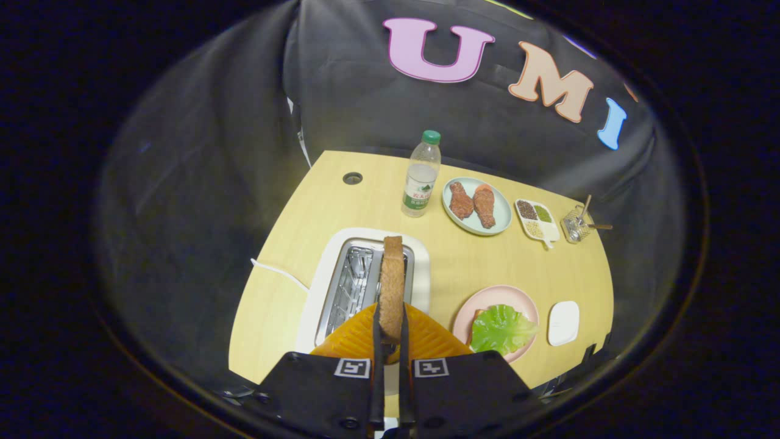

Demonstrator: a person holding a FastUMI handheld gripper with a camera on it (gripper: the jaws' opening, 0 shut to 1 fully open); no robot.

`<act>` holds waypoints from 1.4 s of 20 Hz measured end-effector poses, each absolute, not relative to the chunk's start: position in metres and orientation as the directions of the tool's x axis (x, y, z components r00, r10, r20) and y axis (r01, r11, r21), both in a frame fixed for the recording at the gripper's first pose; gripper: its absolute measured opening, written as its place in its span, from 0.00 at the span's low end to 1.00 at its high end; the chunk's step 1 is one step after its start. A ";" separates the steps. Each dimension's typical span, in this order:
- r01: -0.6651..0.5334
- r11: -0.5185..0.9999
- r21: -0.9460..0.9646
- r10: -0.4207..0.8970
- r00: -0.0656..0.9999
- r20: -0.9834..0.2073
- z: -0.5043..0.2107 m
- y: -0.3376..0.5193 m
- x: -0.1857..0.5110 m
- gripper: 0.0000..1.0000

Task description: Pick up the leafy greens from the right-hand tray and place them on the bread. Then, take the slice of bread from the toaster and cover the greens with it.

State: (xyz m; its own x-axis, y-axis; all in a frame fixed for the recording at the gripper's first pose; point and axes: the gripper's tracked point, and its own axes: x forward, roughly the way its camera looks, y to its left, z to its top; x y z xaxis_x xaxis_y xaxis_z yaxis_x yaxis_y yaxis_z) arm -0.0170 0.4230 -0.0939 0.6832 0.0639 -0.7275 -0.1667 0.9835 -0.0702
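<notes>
Brown bread slice (392, 286) stands on edge in my claw (390, 332), both orange fingers (350, 338) pinching it above the white toaster (323, 286). Just right of the fingers I see lettuce (503, 328) on the pink plate (487, 299); drumsticks (473, 203) lie far beyond.

The gripper (390, 329) points downward, its 2 orange fingers (426, 338) clamped on a bread slice (392, 286).

Gripper view: I look down from high above the pale wooden table (463, 262), forward along the two orange fingers (356, 338).
Nearness: white toaster (323, 286) close below; far edge distant.
</notes>
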 end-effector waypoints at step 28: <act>-0.053 0.978 0.200 0.194 0.572 -0.797 -0.180 0.247 -0.012 0.12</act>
